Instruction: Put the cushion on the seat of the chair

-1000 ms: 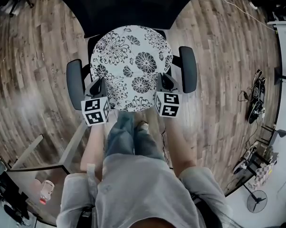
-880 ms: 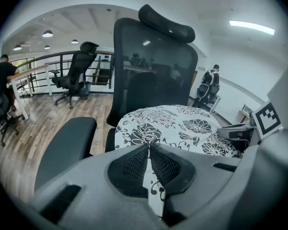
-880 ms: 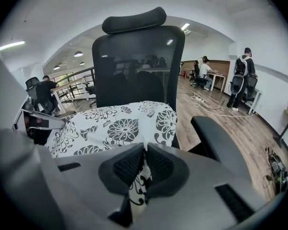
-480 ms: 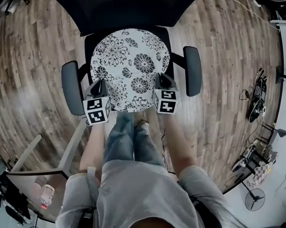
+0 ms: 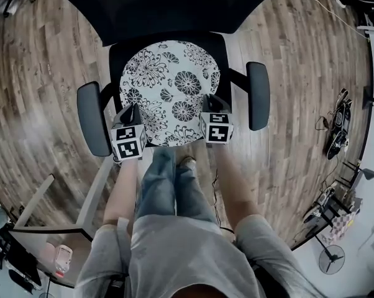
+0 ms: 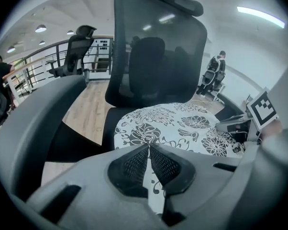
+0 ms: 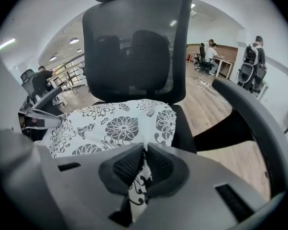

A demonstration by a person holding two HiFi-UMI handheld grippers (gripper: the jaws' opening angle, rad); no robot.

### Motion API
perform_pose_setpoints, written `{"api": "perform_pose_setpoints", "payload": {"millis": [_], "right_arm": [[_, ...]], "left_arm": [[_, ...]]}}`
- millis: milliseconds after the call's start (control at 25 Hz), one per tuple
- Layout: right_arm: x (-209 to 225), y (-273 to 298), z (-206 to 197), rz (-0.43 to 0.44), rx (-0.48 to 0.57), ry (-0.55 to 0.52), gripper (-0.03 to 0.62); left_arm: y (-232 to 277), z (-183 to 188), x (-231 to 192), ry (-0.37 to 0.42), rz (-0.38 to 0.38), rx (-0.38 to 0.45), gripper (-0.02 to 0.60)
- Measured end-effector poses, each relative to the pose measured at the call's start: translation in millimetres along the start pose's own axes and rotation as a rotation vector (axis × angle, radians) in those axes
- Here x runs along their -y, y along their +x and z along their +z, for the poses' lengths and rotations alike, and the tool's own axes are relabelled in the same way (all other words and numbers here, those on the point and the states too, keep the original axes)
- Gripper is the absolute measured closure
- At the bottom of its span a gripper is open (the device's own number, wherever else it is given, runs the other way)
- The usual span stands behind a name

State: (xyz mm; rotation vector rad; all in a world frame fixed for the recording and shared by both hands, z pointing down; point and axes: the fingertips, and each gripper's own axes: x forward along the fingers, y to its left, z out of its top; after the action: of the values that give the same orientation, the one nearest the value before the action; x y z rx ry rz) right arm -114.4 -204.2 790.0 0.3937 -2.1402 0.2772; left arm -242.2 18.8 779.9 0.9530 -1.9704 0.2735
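Together, left claw (image 5: 130,110) and right claw (image 5: 211,102) are each clamped on the near edge of the cushion (image 5: 168,82), which lies over the chair (image 5: 114,59) seat, between its armrests.

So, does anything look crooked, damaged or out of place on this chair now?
Nothing looks damaged or spilled. The round white cushion with black flowers lies about centred on the black chair seat. The one odd thing is its near edge: the left gripper and the right gripper are both shut on it, pinching the fabric.
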Motion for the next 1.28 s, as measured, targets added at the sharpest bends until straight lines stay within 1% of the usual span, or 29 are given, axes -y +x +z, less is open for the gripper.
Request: {"api": "perform_pose_setpoints", "payload": {"millis": [200,360,480,600,720,800,920,960,1080,1280], "right_arm": [[1,18,-15,0.003,-0.052,0.019,0.569],[2,29,-25,-0.003,-0.097,0.052,0.569],[2,35,-35,-0.008,-0.132,0.053,0.569],[3,39,-42,-0.014,-0.152,0.059,0.569],[4,42,-45,-0.02,-0.159,0.076,0.569],[4,43,-45,-0.02,-0.152,0.089,0.569],[6,40,-45,-0.021,-0.129,0.116,0.562],[7,38,-44,-0.02,-0.118,0.127,0.551],[8,29,-36,-0.022,-0.065,0.153,0.536],[13,9,-17,-0.049,0.035,0.172,0.536]], "left_arm": [[16,-12,-5,0.004,0.006,-0.041,0.569],[25,-20,-8,-0.023,0.001,-0.068,0.569],[30,-30,-9,-0.024,-0.007,-0.096,0.568],[33,-37,-10,-0.027,-0.005,-0.122,0.568],[35,-38,-10,-0.038,-0.014,-0.129,0.566],[36,-38,-10,-0.041,-0.024,-0.129,0.561],[36,-38,-11,-0.064,-0.037,-0.12,0.489],[35,-36,-11,-0.072,-0.037,-0.113,0.477],[29,-29,-10,-0.072,-0.034,-0.082,0.469],[14,-15,-5,-0.037,-0.021,-0.027,0.469]]}}
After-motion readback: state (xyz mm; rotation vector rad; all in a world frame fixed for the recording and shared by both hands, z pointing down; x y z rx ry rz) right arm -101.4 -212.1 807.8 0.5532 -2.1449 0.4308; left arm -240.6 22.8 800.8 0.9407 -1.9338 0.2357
